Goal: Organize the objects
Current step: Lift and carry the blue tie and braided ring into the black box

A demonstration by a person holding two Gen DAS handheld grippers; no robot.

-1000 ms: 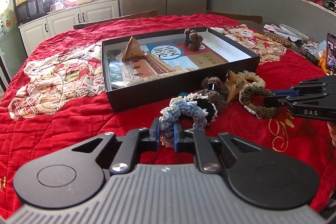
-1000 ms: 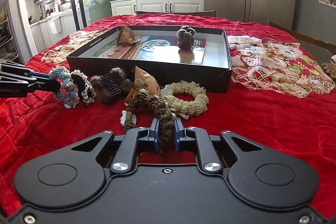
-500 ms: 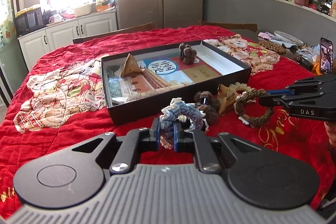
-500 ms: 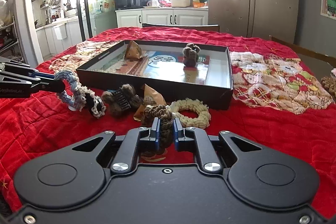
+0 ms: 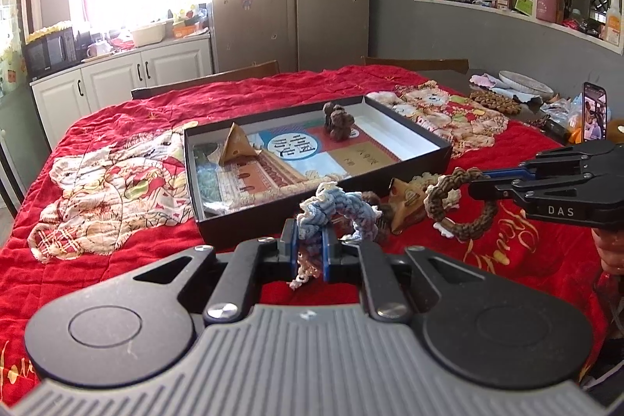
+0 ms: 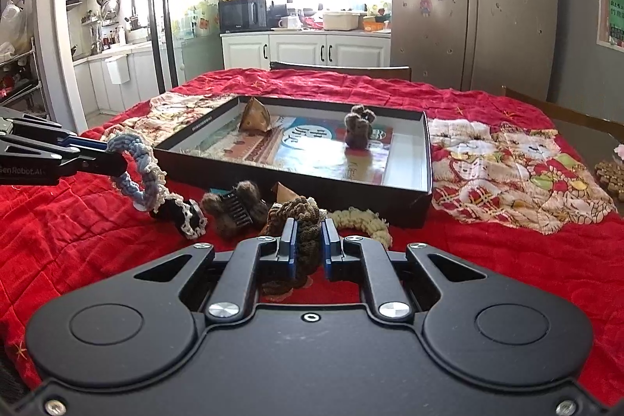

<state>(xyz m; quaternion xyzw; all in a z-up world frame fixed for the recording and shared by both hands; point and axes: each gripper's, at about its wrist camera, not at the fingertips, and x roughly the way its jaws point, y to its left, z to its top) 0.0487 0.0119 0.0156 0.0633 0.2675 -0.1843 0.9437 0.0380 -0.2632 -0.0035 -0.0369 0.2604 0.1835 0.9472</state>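
The left gripper is clamped tight on a blue braided ring and the right gripper on a brown braided ring, both held just above the red quilt before the black tray.

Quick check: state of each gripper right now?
Left gripper: shut on the blue braided ring.
Right gripper: shut on the brown braided ring.
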